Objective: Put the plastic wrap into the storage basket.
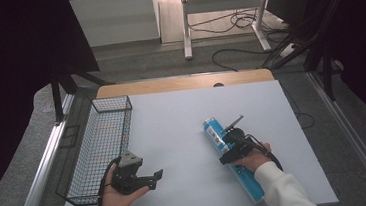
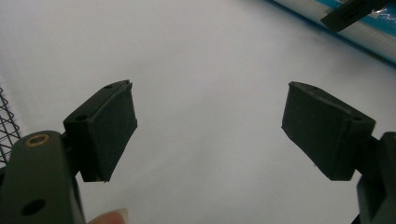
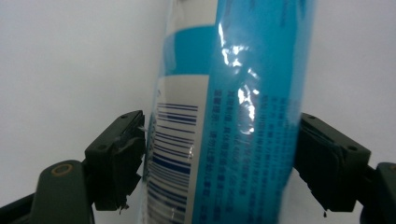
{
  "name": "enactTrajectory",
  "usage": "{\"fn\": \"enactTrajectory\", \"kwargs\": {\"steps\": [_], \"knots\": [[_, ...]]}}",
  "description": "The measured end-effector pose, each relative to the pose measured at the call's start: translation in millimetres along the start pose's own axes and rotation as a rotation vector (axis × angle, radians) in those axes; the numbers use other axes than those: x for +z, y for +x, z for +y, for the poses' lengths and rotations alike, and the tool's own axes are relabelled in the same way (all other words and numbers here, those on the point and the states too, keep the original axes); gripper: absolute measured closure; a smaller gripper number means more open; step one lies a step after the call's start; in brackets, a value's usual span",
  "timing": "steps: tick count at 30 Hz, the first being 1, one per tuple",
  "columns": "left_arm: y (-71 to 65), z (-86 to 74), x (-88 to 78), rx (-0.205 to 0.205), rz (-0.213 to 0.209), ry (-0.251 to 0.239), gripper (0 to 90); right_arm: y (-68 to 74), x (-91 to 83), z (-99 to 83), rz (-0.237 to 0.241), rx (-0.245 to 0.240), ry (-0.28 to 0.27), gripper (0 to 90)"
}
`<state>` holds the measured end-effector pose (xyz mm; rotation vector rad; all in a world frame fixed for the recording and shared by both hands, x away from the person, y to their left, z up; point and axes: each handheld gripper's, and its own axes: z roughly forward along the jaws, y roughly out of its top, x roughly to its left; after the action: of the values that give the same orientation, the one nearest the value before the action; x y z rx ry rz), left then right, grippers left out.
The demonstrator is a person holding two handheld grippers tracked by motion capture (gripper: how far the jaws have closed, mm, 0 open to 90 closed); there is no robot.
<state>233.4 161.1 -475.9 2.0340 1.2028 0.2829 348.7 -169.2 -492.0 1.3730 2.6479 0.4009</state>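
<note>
Right gripper view: my right tongs point(image 3: 219, 163) straddle the blue tube point(image 3: 233, 93), pads seemingly just touching, ready to grip. My left tongs point(image 2: 210, 130) wait apart, empty, lower left in the high view.

Wire basket point(image 1: 102, 145) along left edge, blue tube point(image 1: 231, 156) right, open tabletop point(image 1: 178, 133) between

A long blue-and-white cylindrical package wrapped in glossy clear film point(image 1: 234, 161) lies flat on the white table point(image 1: 183, 133), running diagonally from its rounded blue end far from the person to its near end under the sleeve. The right claw point(image 1: 230, 151) straddles its upper middle, one jaw on each side. In the right gripper view the package point(image 3: 233, 116) shows a barcode on a white panel, small print on blue, and glare on the film.
</note>
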Motion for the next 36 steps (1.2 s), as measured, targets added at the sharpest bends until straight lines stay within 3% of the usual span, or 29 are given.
{"fn": "enactTrajectory", "kwargs": {"steps": [7, 12, 18, 23, 31, 36], "knots": [[-1.2, 0.1, -0.8, -0.004, 0.0, -0.009, 17.5, 3.5, 7.9, 2.4, -0.033, -0.004, 0.051, 28.9], [-0.9, 0.4, -2.5, -0.004, 0.001, -0.016, 17.6, -0.5, 6.8, 6.0, -0.007, 0.034, 0.076, 29.9], [0.7, 0.1, -2.7, -0.003, 0.002, -0.016, 17.5, -4.0, 2.6, 8.9, 0.021, 0.04, 0.093, 31.3], [0.6, 0.1, -3.1, -0.006, 0.0, -0.019, 17.6, -8.7, -8.8, 12.5, 0.041, 0.057, 0.06, 31.9], [0.5, -0.1, -2.4, -0.006, 0.001, -0.017, 17.6, -12.5, -32.3, 21.8, 0.116, 0.099, 0.008, 32.0], [1.5, -0.3, -2.1, -0.003, 0.001, -0.016, 17.5, -10.9, -46.9, 29.7, 0.17, 0.092, -0.021, 32.0]]}}
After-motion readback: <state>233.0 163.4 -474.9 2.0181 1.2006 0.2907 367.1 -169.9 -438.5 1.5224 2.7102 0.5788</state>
